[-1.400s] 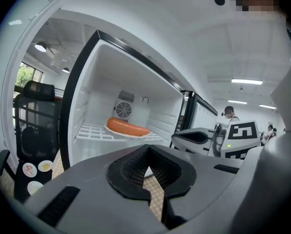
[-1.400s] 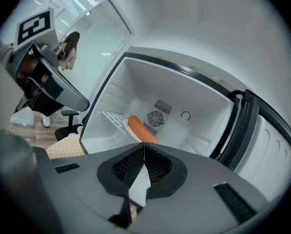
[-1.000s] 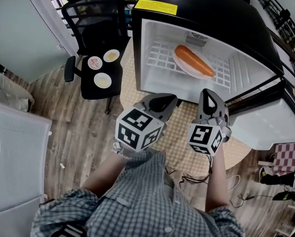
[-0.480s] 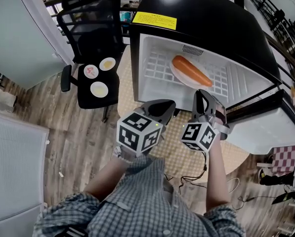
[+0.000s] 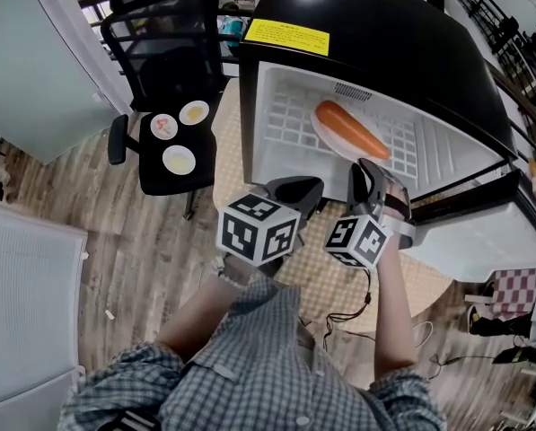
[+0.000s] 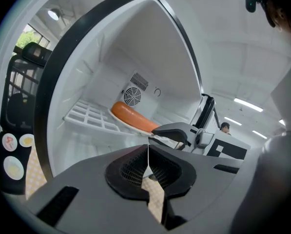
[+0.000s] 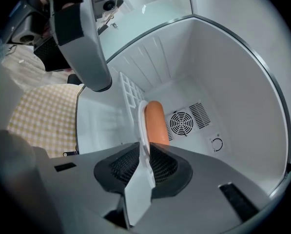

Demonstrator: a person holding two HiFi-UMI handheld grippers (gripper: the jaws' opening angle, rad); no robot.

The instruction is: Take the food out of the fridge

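the long orange sausage-shaped food (image 5: 351, 131) is lying on a white oval plate (image 5: 319, 124), and the plate is resting on the white wire shelf (image 5: 284, 113) inside the small black fridge (image 5: 384, 25). the fridge is standing open, its white-lined door (image 5: 483, 236) swinging out to the right in the head view, and a yellow label (image 5: 287, 36) is sitting on the top front edge. a round fan grille is showing on the back wall just behind the food.

the left gripper (image 5: 294, 189) and the right gripper (image 5: 373, 176) are hovering side by side just in front of the fridge opening, below the shelf edge and apart from the plate. both are pointing into the fridge. the left gripper's jaws are pressing together on nothing; the right gripper's jaws are closed too, with nothing between them.

a beige checked round rug (image 5: 339, 272) is lying under the fridge on the wooden plank floor (image 5: 133, 241). to the left, a black mesh office chair (image 5: 164, 61) is carrying three small round plates (image 5: 180, 160) on its seat.
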